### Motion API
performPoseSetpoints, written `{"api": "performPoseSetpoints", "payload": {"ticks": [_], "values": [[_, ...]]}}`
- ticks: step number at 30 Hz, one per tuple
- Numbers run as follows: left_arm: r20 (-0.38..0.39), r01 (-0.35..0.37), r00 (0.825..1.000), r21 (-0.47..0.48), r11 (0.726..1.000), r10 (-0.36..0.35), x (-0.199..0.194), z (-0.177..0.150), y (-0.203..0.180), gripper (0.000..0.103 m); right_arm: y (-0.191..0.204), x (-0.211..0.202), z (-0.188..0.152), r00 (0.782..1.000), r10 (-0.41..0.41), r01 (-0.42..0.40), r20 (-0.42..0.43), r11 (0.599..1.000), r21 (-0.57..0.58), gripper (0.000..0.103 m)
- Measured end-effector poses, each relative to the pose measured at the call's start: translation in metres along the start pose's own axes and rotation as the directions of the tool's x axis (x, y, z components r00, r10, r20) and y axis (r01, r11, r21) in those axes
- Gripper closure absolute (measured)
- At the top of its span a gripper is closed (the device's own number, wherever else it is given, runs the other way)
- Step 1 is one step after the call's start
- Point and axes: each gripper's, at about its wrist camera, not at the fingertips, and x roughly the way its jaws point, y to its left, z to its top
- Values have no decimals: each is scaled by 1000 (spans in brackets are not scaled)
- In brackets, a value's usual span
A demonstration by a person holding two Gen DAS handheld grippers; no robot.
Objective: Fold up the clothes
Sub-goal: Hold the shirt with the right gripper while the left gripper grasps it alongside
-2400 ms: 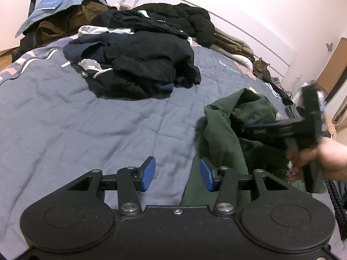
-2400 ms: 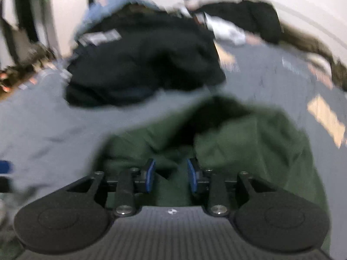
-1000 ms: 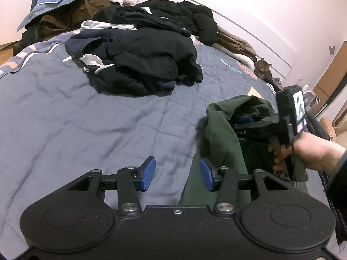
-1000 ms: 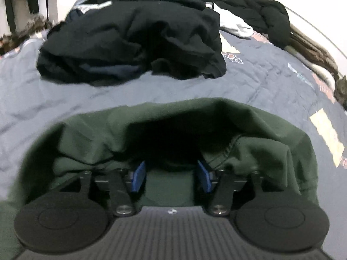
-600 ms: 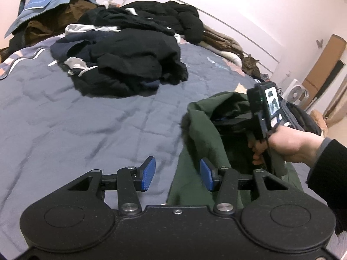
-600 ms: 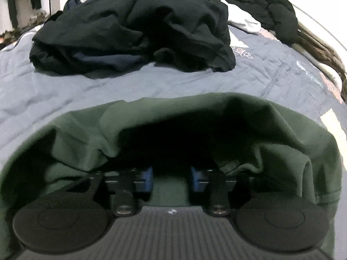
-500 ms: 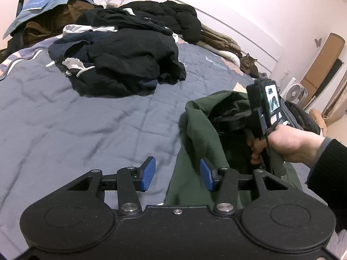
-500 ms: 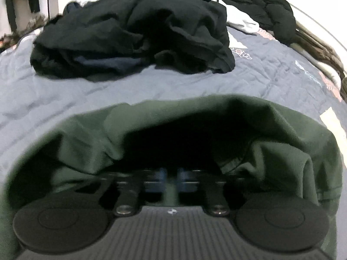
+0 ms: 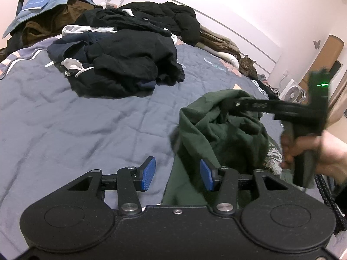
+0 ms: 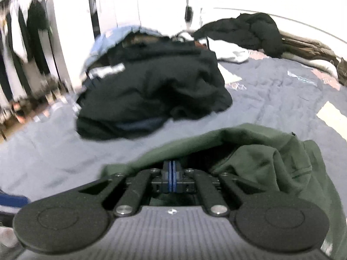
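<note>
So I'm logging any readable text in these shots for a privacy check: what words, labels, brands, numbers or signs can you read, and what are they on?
Blue cloth on the far pile: white lettering, too small and blurred to read.
Right gripper: pale marks along its arm, blurred, unreadable.
Gripper body: a small white mark, not legible as letters.
Green garment, dark clothes pile, blue bedcover: no readable text.

On the bed [image 9: 91, 125] a pile of clothes [image 9: 121, 65] lies toward the far side. A jacket [image 9: 169, 15] lies behind the pile, near the wall. A sweater [image 9: 219, 130] lies at the near right edge. A cat [image 9: 247, 66] sits at the far right corner.
</note>
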Motion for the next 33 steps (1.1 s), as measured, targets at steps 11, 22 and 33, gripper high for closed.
{"api": "performPoseSetpoints", "payload": {"ticks": [11, 22, 33], "values": [[90, 63, 993, 80, 995, -70, -20, 5, -13, 42, 65, -81, 0, 967, 242, -244, 84, 970, 11, 102], [173, -18, 984, 302, 953, -36, -13, -21, -57, 42, 102, -106, -5, 933, 358, -358, 38, 934, -7, 102], [184, -64, 983, 406, 912, -13, 4, -30, -65, 54, 82, -86, -27, 998, -49, 36, -48, 970, -239, 89]]}}
